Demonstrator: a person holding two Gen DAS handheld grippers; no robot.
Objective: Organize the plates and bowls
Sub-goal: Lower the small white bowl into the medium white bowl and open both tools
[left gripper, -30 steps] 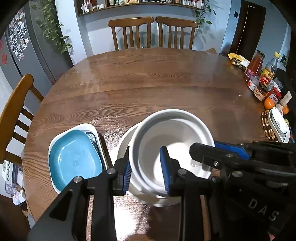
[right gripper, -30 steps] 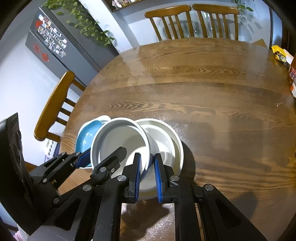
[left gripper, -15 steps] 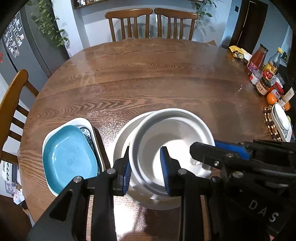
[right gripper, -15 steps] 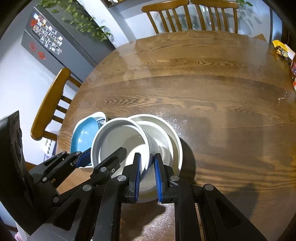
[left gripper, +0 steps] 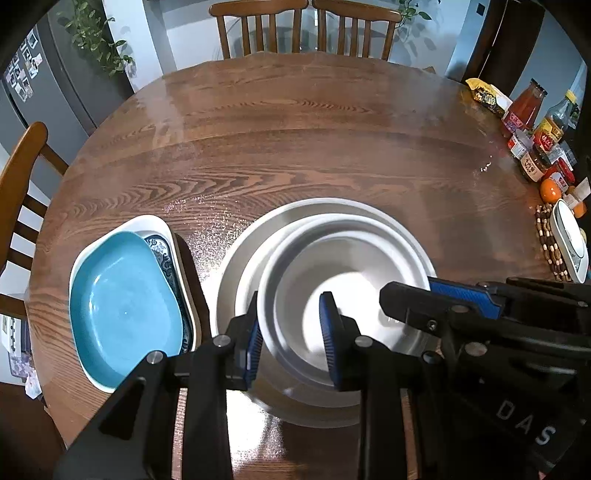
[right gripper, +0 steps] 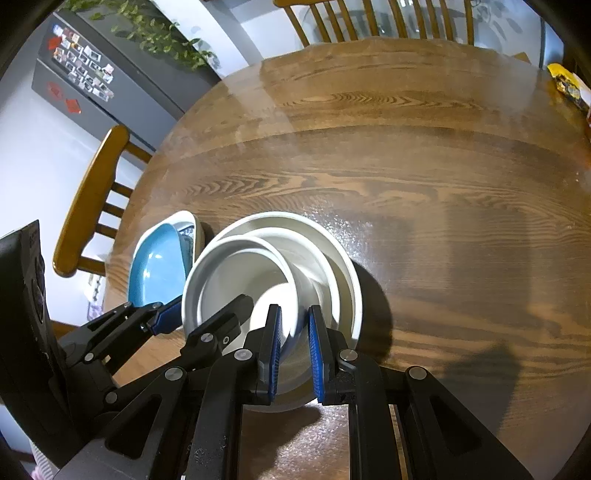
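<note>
A smaller white bowl (left gripper: 343, 280) sits nested inside a larger white bowl (left gripper: 332, 208) on the round wooden table (left gripper: 295, 140). My left gripper (left gripper: 291, 332) straddles the smaller bowl's left rim, one finger inside and one outside. My right gripper (right gripper: 293, 347) straddles its right rim in the same way, and the bowl (right gripper: 236, 273) shows there inside the larger one (right gripper: 332, 251). The gaps are wider than before, so the grip looks loosened. A teal dish (left gripper: 122, 302) lies on a white patterned dish (left gripper: 162, 236) to the left.
Sauce bottles and jars (left gripper: 532, 125), oranges (left gripper: 550, 190) and a white container (left gripper: 569, 240) stand at the table's right edge. A snack packet (left gripper: 485, 96) lies far right. Wooden chairs (left gripper: 303, 26) stand behind the table, and another chair (left gripper: 18, 177) on the left.
The smaller bowl has come down from above the larger bowl and now rests nested in it. Both grippers' finger gaps have widened a little.
</note>
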